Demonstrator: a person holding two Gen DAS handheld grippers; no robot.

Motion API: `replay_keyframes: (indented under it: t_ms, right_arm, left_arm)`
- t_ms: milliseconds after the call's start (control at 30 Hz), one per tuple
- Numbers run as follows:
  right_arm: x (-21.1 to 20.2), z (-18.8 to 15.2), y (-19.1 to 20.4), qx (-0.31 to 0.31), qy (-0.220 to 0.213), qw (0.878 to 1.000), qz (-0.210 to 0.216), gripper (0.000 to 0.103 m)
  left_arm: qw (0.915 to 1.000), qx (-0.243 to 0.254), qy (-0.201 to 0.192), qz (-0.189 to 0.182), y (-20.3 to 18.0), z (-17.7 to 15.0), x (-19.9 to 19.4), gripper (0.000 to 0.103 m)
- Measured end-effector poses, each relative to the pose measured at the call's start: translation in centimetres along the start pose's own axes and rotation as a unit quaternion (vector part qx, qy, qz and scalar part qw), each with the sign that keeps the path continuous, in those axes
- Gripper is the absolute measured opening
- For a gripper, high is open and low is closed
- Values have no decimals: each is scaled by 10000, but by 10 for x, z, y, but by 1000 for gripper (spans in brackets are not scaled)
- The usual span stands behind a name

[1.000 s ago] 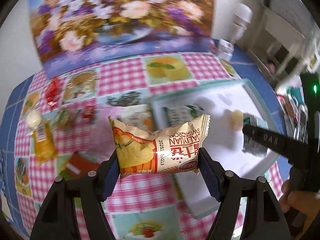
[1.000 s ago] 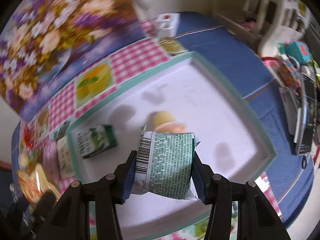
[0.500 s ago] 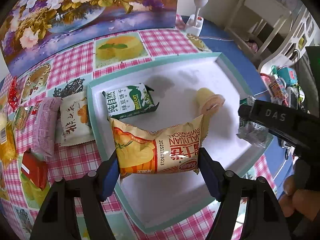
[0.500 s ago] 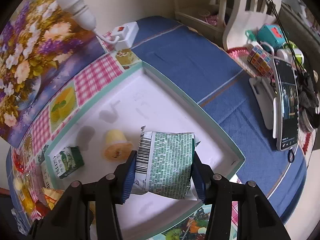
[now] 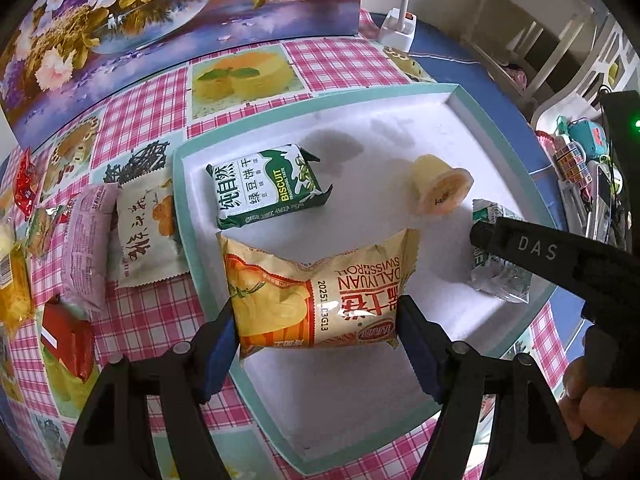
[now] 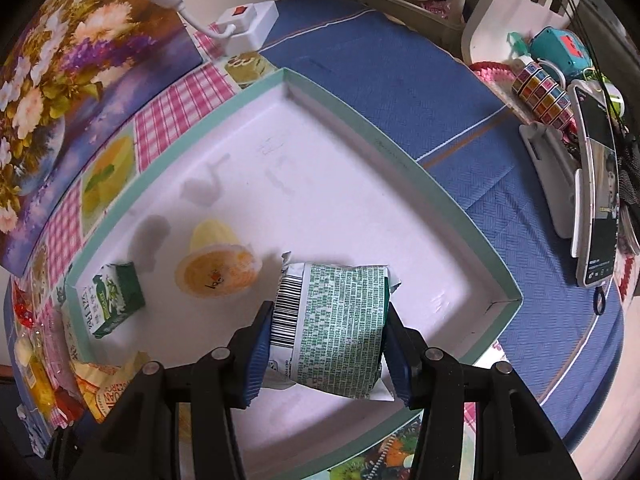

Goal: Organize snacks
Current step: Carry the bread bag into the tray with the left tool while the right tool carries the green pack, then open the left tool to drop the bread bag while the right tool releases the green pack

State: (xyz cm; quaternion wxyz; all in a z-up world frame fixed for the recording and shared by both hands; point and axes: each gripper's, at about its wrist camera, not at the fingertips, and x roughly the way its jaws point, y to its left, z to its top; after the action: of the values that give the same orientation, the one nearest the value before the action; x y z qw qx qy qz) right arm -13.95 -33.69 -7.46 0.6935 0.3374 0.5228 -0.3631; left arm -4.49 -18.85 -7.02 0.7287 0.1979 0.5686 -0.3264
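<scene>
- The tray point(image 5: 460, 92) is white inside with a teal rim.
- The tablecloth point(image 5: 340, 60) has pink and white checks.
- The Swiss roll packet point(image 5: 316, 292) is yellow and orange.
- The biscuit pack point(image 5: 266, 186) is green and white.

Both black plastic claws point(image 5: 318, 320) point(image 6: 326, 354) carry blue pads and silver screws, one marked, seemingly, "DAS"

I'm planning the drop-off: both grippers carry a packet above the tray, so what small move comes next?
Probably lower the left gripper slightly and release: its yellow packet hangs over bare floor of the tray, clear of the biscuit pack.
</scene>
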Motion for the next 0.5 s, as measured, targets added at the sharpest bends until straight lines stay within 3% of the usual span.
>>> replay_keyframes:
  t_ms: [233,500]
  right_arm:
    - [-4,3,0,7,-67,10000,16,55]
    - [-22,6,2,-26,-278,9996,89,55]
  left_arm:
    - [10000,12,-43,16,0,2,-3,85]
    - [9998,-33,-207,-44,2,5,-17,85]
